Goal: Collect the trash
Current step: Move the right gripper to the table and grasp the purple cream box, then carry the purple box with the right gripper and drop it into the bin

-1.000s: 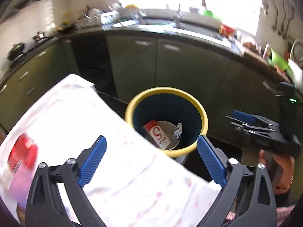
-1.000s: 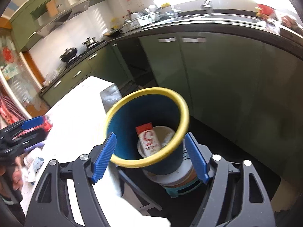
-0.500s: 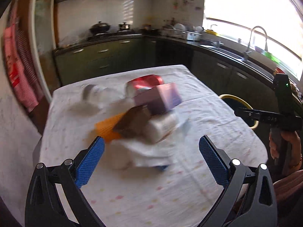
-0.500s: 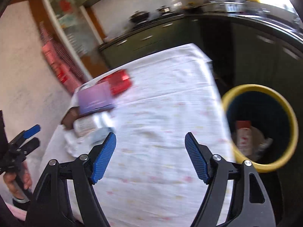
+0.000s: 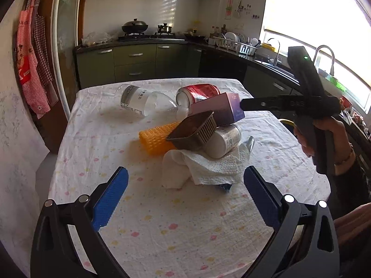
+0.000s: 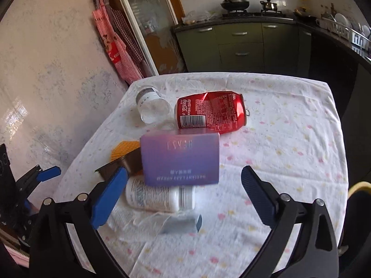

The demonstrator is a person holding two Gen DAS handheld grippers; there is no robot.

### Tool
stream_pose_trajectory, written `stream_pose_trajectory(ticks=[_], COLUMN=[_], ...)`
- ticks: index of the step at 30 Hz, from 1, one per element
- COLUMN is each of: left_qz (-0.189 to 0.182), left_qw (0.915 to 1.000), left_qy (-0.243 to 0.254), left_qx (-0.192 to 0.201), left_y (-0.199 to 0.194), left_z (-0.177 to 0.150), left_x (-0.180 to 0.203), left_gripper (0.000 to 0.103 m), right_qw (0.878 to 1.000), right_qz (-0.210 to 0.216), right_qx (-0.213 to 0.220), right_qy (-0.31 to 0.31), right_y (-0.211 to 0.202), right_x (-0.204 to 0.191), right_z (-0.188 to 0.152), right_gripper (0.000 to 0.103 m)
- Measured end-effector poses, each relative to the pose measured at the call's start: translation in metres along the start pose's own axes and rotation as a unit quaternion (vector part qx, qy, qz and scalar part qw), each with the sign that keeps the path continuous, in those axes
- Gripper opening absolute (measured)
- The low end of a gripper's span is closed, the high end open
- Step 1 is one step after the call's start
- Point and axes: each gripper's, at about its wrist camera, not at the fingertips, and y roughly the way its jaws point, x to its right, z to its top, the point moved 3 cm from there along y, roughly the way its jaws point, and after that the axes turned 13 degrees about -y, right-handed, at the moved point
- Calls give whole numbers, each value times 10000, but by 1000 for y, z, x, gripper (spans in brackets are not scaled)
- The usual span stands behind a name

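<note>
both claws wide over the trash pile

we hold the left gripper (image 5: 185, 197) above the near part of the table (image 5: 180, 236), its blue fingers spread wide with nothing between them. right ahead of it sits the pile: a crumpled paper towel (image 5: 208, 166) nearest us, a white bottle (image 5: 223, 141) lying on it, a brown plastic tray (image 5: 193, 131) tilted against the bottle, an orange mesh sleeve (image 5: 155, 136) to the left, and a purple box (image 5: 218, 111) perched on top. behind them a red can (image 5: 199, 92) and a clear bottle (image 5: 141, 100) lie on their sides.

our right gripper (image 6: 184, 193) is spread just as wide and empty, hanging over the purple box (image 6: 180, 158) and white bottle (image 6: 160, 197), with the red can (image 6: 211, 113) beyond.

a second ago both cameras stared into the yellow-rimmed bin; now we have swung round to the table, and only a sliver of that yellow rim (image 6: 358, 187) peeks in at the right of the right wrist view.

the pile sits mid-table, with open cloth on every side; the table's right edge drops off toward the bin, the left edge runs beside the pale wall (image 6: 46, 92).
</note>
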Motion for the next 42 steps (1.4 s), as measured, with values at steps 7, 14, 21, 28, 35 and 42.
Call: stream_pose_trajectory(ticks=[7, 14, 21, 28, 35, 42], left_qz=[-66, -110, -116, -166, -200, -155], left_qw=[9999, 9996, 9996, 9995, 9990, 9985], left_qy=[-76, -98, -112, -75, 55, 266], left_qx=[-111, -232, -212, -276, -391, -452], left_y=[9, 17, 15, 16, 25, 32], left_z=[-1, -5, -6, -11, -17, -17], left_x=[-2, 0, 2, 10, 25, 44], left_gripper=[98, 98, 98, 98, 98, 98], right_qw=[9997, 9992, 9993, 9891, 9442, 9102], right_qz=[33, -76, -363, -1014, -2593, -3297], right_qx=[-251, -393, 39, 814, 837, 449], right_qy=[50, 4, 103, 685, 1849, 2466], right_y=[32, 47, 6, -70, -146, -155], right_x=[7, 2, -3, 15, 102, 167], right_z=[11, 15, 6, -30, -110, -169], right_gripper=[94, 73, 73, 73, 73, 73])
